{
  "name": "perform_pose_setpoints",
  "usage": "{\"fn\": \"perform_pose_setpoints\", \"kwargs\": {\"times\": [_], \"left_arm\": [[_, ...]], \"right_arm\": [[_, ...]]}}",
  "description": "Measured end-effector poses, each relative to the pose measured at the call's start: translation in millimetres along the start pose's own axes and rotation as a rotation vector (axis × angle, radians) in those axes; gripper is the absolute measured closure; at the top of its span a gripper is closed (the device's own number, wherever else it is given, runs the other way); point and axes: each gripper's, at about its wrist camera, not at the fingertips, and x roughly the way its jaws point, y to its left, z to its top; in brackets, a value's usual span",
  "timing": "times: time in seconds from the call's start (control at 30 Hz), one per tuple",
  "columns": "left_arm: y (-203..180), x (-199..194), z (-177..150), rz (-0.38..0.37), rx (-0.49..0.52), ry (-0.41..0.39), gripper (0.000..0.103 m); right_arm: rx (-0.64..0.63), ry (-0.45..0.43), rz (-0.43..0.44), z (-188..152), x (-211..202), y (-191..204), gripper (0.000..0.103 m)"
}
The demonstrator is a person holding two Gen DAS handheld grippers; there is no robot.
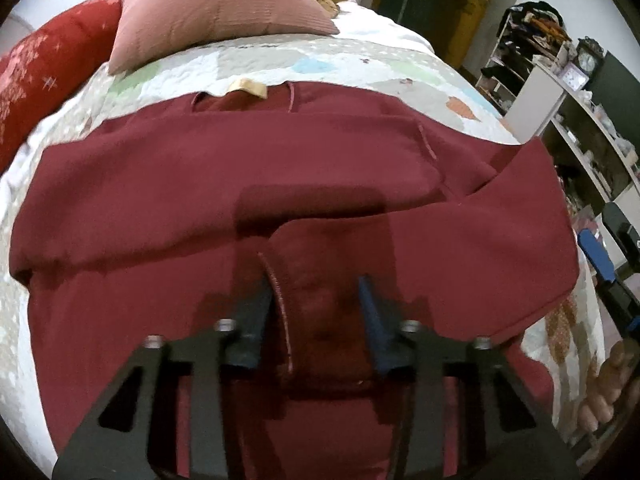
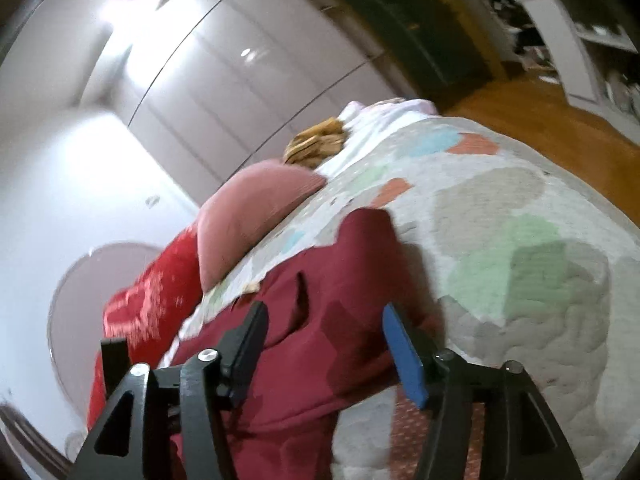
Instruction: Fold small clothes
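Sleeve fold in hand on the maroon top

On the left, the left gripper [image 1: 316, 304] stands with its jaws part-way apart, a hemmed flap of the maroon garment [image 1: 224, 184] lying between them; I cannot tell whether the fingers truly pinch it or only straddle it. The garment lies spread across the patchwork quilt [image 1: 360, 56], collar label toward the pink pillow [image 1: 212, 12]. To fold well, I judge the flap should be carried flat toward the garment's middle and laid down without bunching, its hem kept straight. On the right, the right gripper [image 2: 324, 344] hangs wide apart and holds nothing, above the garment's edge by the quilt; it could pin the cloth to stop it sliding.
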Motion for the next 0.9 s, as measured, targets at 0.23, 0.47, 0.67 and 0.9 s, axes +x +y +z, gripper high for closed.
{"fn": "perform_pose_setpoints", "kwargs": {"times": [0.23,0.47,0.67,0.9], "left_arm": [[-9,-37,32,-0.043,0.054,-0.087,0.092],[22,-106,88,-0.008,0.060,-0.276,0.093],[101,-105,88,0.068,-0.085,-0.262,0.093],[153,-52,68,0.150,-0.158,-0.143,0.093]], "right_arm": [[0.081,-0.037,-0.010,6,-11,-16,0.045],[0.062,-0.022,-0.028,4,-5,-16,0.045],[0.030,0.038,-0.052,-5,12,-10,0.044],[-0.152,0.162,-0.119,-13,43,23,0.044]]}}
